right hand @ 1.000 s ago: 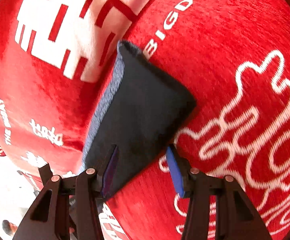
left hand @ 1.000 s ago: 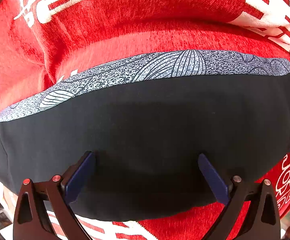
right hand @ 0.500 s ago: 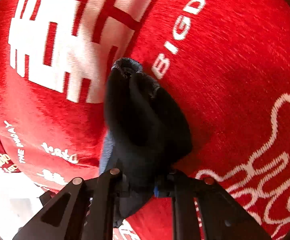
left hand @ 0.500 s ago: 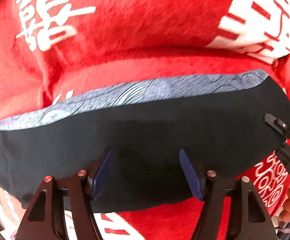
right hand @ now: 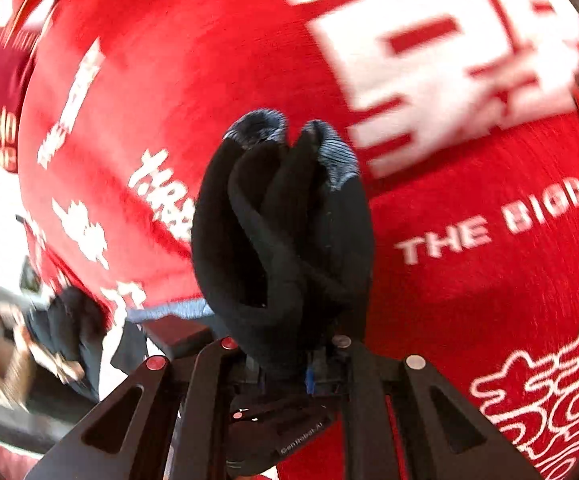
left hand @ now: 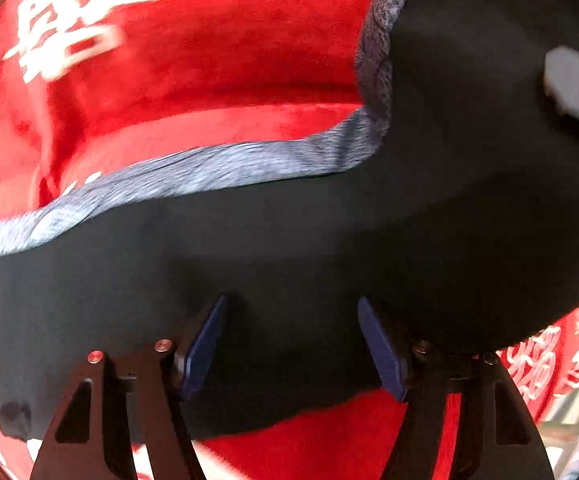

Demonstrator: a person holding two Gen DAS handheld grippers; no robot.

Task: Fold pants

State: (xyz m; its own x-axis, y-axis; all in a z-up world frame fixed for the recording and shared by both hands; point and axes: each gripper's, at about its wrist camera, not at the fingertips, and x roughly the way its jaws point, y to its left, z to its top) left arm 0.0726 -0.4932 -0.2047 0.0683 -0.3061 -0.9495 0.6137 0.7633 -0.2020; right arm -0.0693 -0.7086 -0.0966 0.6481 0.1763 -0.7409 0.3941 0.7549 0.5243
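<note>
Black pants [left hand: 289, 240] with a grey-blue patterned band [left hand: 193, 172] lie across a red blanket [left hand: 209, 60]. My left gripper [left hand: 291, 344] points down onto the pants' near edge. Its blue pads [left hand: 205, 344] stand apart with flat cloth between them, not pinched. The pants' right end [left hand: 469, 80] is raised and curls over toward the left. In the right wrist view my right gripper [right hand: 301, 364] is shut on a bunched end of the pants [right hand: 285, 232], held up above the blanket [right hand: 469, 280]. Its pads are hidden in the folds.
The red blanket carries white lettering and figures [right hand: 449, 60]. Its edge drops off at the left of the right wrist view, where a blurred dark cloth [right hand: 69, 320] and pale floor show. A blurred grey object [left hand: 573, 84] crosses the upper right of the left wrist view.
My right gripper closed on the pants' end, bunched it, rolled and lifted it off the blanket. My left jaws narrowed, then held. The pants' right end rose and swung over.
</note>
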